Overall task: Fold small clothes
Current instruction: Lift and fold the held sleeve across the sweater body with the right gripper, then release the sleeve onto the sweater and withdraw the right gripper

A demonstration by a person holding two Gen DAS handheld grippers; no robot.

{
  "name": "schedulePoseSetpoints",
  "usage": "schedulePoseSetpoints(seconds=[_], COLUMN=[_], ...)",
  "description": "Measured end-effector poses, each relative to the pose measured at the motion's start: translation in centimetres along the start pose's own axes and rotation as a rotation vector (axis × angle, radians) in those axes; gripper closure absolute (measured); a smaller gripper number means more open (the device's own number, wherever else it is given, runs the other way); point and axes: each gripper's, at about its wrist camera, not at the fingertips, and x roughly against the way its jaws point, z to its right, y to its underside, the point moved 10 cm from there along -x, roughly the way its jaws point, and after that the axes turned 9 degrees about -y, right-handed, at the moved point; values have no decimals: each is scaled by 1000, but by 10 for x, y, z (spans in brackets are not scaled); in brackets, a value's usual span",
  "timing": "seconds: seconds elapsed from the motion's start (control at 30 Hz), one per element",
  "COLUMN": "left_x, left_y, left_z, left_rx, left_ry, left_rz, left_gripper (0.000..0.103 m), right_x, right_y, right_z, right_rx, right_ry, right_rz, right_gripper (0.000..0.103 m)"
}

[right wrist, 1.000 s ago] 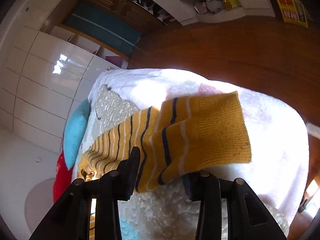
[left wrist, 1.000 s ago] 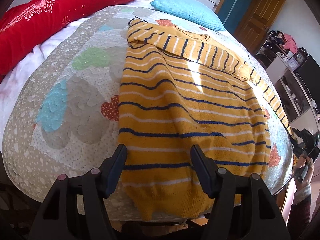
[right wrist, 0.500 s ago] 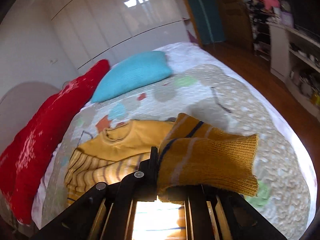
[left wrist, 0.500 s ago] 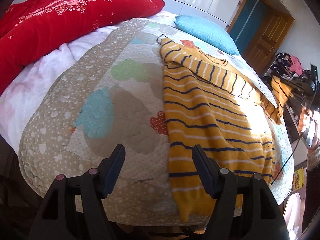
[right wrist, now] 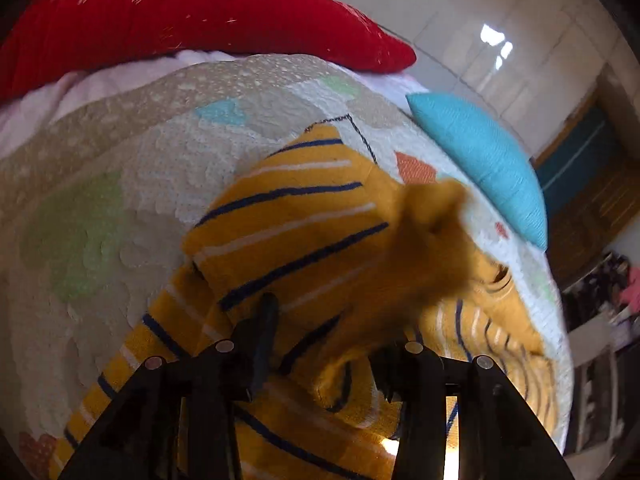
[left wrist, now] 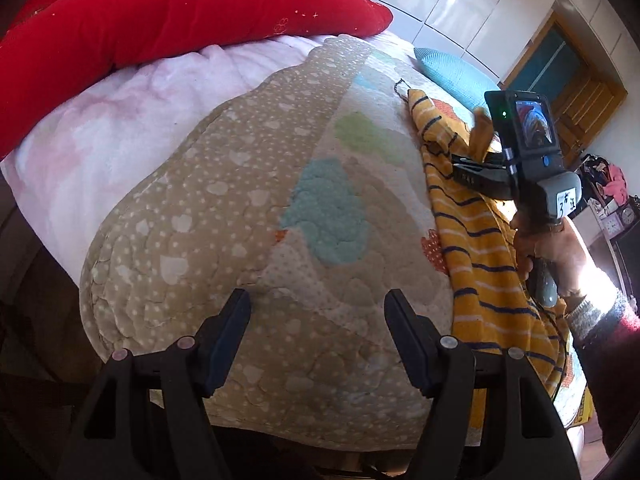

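The striped yellow sweater [right wrist: 288, 232] lay on the bed's quilt [left wrist: 248, 208], one sleeve [right wrist: 432, 248] brought across its body. The right tool [right wrist: 324, 344] was opening, the sleeve dropping loose between its jaws; the left tool [left wrist: 318, 320] hung released over bare quilt. Most folding seemed left.

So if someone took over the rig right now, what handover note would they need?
Left gripper: jaws open, nothing between them, over bare quilt beside the sweater.
Right gripper: jaws opening, with the mustard sleeve cuff draped between them, over the sweater's body.
Striped yellow sweater: lies lengthwise on the quilt, neck end toward the blue pillow.
Done: that sleeve has been brought in over the body.
Left: let it settle flat, check the other sleeve, then fold the body up.
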Motion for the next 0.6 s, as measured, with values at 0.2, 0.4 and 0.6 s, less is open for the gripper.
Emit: schedulePoseSetpoints(seconds=[0.2, 0.4, 0.6], left_x=[2, 11, 20], left_y=[0, 4, -3], left_z=[1, 10, 16], left_rx=[10, -9, -34], left_ry=[-5, -14, -39], left_rz=[8, 3, 22], left_gripper=[35, 34, 32], right_x=[12, 38, 100], right_y=[-12, -22, 24], right_z=[-11, -27, 17], right_rx=[94, 48, -253], right_ry=[50, -56, -247], right_rz=[36, 107, 184], right_gripper=[56, 36, 29])
